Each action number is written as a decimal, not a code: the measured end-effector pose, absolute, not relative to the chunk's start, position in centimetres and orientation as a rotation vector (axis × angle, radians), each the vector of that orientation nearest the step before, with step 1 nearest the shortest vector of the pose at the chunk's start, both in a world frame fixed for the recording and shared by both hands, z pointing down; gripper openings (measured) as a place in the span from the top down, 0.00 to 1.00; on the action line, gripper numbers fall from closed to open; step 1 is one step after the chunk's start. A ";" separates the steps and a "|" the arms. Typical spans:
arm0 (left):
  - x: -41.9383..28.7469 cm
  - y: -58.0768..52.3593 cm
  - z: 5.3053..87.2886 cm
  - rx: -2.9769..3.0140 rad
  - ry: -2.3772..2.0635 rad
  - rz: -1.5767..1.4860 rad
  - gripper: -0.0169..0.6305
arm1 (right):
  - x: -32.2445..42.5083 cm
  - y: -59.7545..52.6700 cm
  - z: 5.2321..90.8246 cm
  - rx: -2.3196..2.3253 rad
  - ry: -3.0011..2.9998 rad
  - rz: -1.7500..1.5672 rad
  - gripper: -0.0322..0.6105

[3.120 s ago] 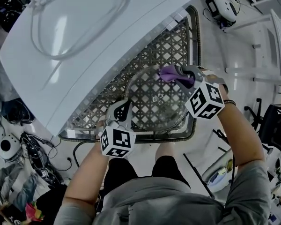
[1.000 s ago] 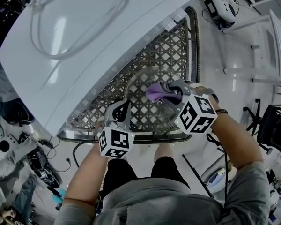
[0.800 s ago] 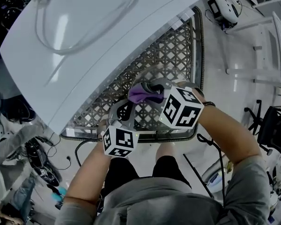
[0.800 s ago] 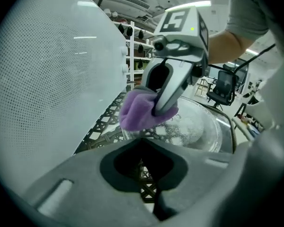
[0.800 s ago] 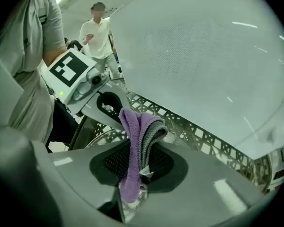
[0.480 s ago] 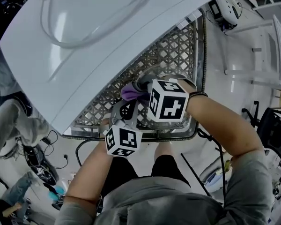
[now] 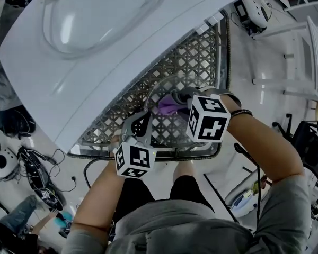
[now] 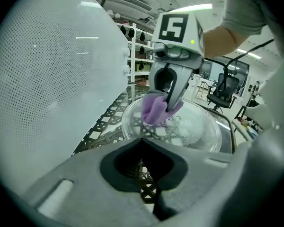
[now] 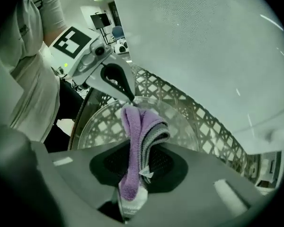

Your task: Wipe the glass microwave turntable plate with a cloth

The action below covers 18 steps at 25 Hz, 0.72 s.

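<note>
Head view looks steeply down; gripper views face each other across the plate (image 7: 167, 130).

white floor (image 7: 257, 49), shelving (image 8: 138, 56), black office chair (image 8: 222, 91)

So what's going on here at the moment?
A person is working over a metal lattice table with a gripper in each hand. The left gripper is clamped on the near edge of the glass turntable plate, steadying it. The right gripper is shut on a folded purple cloth and holds it against the plate's upper face, so the wiping looks to be under way.
</note>
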State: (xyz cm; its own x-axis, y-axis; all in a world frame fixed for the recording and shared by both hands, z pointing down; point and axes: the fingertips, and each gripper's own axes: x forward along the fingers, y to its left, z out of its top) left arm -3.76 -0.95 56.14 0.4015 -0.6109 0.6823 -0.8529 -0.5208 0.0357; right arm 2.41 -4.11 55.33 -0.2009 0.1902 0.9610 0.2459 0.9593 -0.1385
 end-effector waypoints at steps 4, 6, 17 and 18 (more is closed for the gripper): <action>-3.8 -1.0 56.2 2.274 -1.262 0.887 0.97 | 7.9 -5.4 55.3 -0.249 -1.725 -0.034 0.79; -3.7 -1.0 56.3 2.267 -1.258 0.888 0.97 | 10.6 -6.0 55.2 -0.217 -1.690 -0.028 0.79; -3.7 -1.1 56.2 2.245 -1.261 0.885 0.97 | 14.9 -6.9 54.4 -0.150 -1.670 -0.035 0.79; -3.7 -1.1 56.2 2.245 -1.263 0.884 0.97 | 13.9 -6.5 54.1 -0.153 -1.709 -0.041 0.79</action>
State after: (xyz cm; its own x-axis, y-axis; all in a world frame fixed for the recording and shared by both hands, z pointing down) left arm -3.70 -1.12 56.19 0.3869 -0.5996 0.7006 -0.8635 -0.5021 0.0472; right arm 13.91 -6.53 54.14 -0.1361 0.0783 0.9876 0.1255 0.9902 -0.0612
